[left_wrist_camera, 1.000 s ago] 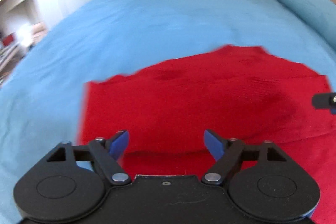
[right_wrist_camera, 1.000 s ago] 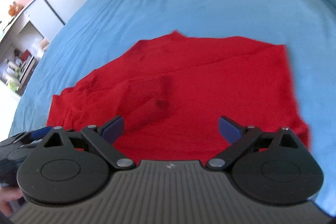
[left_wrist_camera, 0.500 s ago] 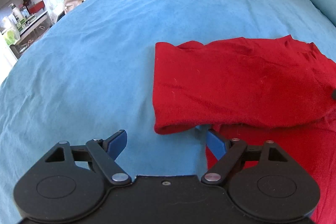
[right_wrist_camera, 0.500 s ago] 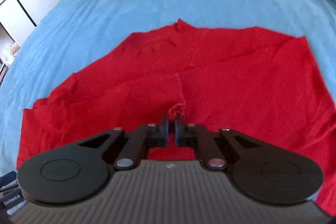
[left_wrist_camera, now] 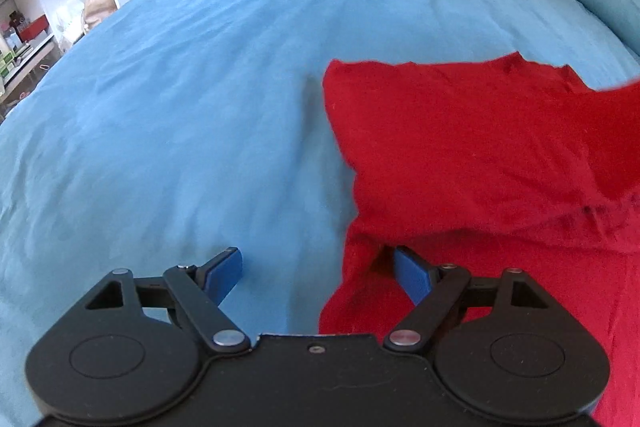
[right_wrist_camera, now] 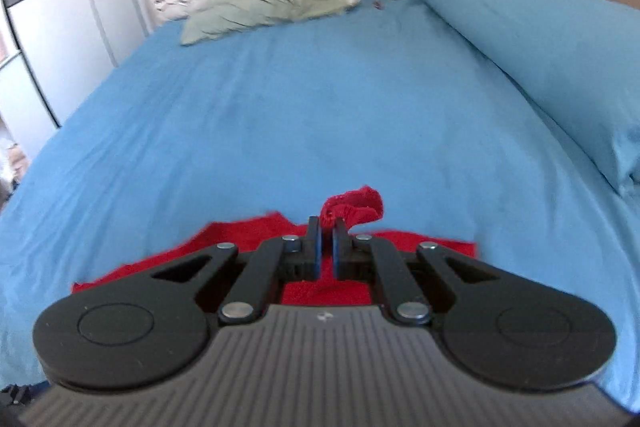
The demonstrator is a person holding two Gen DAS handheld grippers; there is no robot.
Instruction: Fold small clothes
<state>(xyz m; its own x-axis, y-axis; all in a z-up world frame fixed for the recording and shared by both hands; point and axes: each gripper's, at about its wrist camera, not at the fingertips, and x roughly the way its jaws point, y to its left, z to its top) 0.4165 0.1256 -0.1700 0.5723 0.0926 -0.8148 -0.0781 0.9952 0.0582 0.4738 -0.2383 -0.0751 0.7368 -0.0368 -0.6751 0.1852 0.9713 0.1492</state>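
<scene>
A red knit garment (left_wrist_camera: pixel 472 131) lies on the blue bedspread (left_wrist_camera: pixel 180 107), filling the right half of the left wrist view, with a folded layer on top. My left gripper (left_wrist_camera: pixel 318 273) is open and empty, low at the garment's left edge; its right fingertip (left_wrist_camera: pixel 412 271) sits under a fold of red cloth. My right gripper (right_wrist_camera: pixel 326 241) is shut on a bunched bit of the red garment (right_wrist_camera: pixel 356 207) and holds it lifted above the bed. A raised red flap (left_wrist_camera: pixel 616 139) shows at the right of the left wrist view.
A grey-green pillow (right_wrist_camera: pixel 272 7) and blue pillows (right_wrist_camera: pixel 532 31) lie at the head of the bed. White shelves with clutter (left_wrist_camera: pixel 36 7) stand to the left of the bed. A white wardrobe (right_wrist_camera: pixel 60 19) is at the far left.
My right gripper shut on the garment's edge and lifted it up and forward. My left gripper slid left off the garment to its left edge and stayed open.
</scene>
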